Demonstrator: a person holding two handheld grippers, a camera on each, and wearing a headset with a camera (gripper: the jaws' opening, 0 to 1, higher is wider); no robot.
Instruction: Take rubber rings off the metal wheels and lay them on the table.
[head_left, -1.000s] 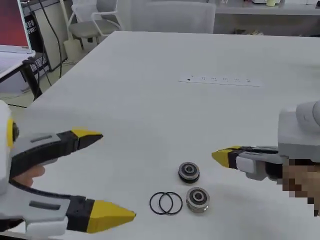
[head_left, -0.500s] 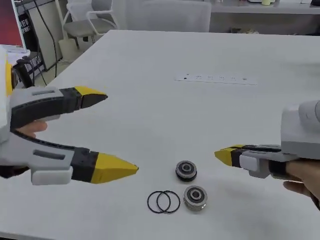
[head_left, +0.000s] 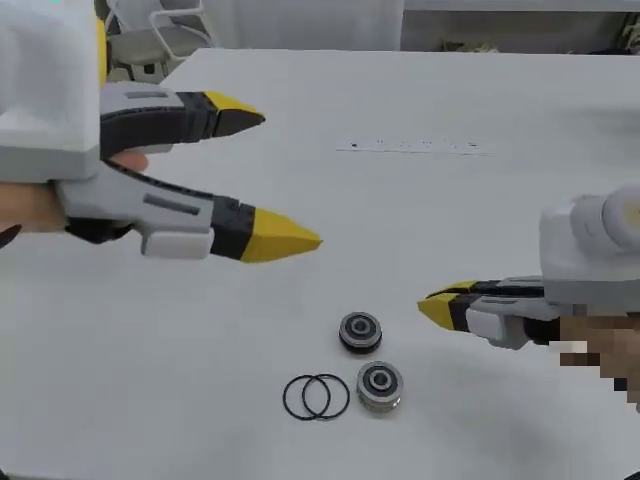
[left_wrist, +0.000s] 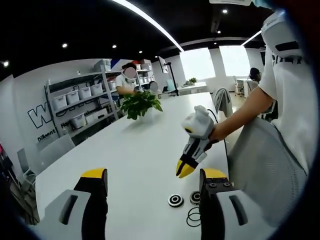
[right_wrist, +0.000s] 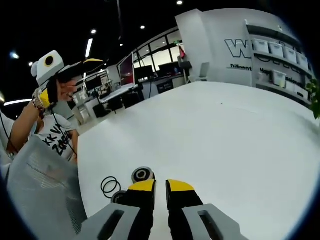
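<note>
Head view: rubber rings (head_left: 316, 397) beside wheels (head_left: 379, 386)

Quick count: two metal wheels (head_left: 360, 331), two rubber rings (head_left: 317, 397). Two hand-held grippers as well, so one left hand-held gripper (head_left: 290, 179) and one right hand-held gripper (head_left: 432, 303). One worktop (head_left: 450, 220), with one white socket strip (head_left: 415, 147).

We're looking at a smooth, matt white table (head_left: 450, 220) here. Sitting on the table, the two metal wheels (head_left: 379, 386) are gleaming a bit, and the thin black rubber rings (head_left: 316, 396) are looking matt.
</note>
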